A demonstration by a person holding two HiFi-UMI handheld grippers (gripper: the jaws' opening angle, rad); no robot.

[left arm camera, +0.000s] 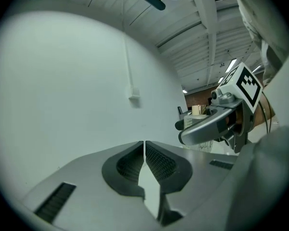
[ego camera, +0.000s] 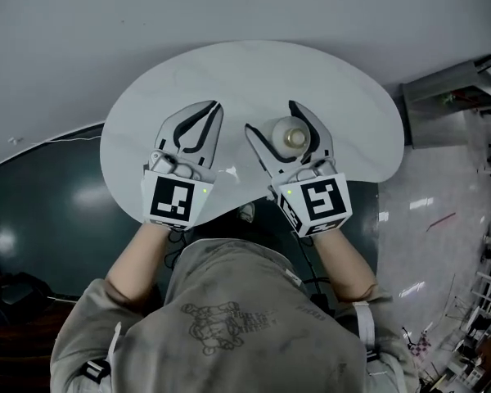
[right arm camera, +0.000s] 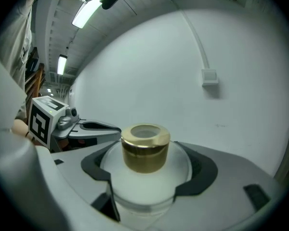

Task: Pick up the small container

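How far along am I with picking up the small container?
Done: the right gripper is shut on the small container, with its pads hugging the white body below the gold cap. In hand: that grip. The left gripper is shut and empty. Left: the lift. The head view shows the container over the table, but I cannot tell whether it has cleared the surface.

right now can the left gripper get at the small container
Probably not cleanly: the fingers of the right gripper are closed around the small container, leaving only its gold cap exposed, and the left gripper sits shut beside it.
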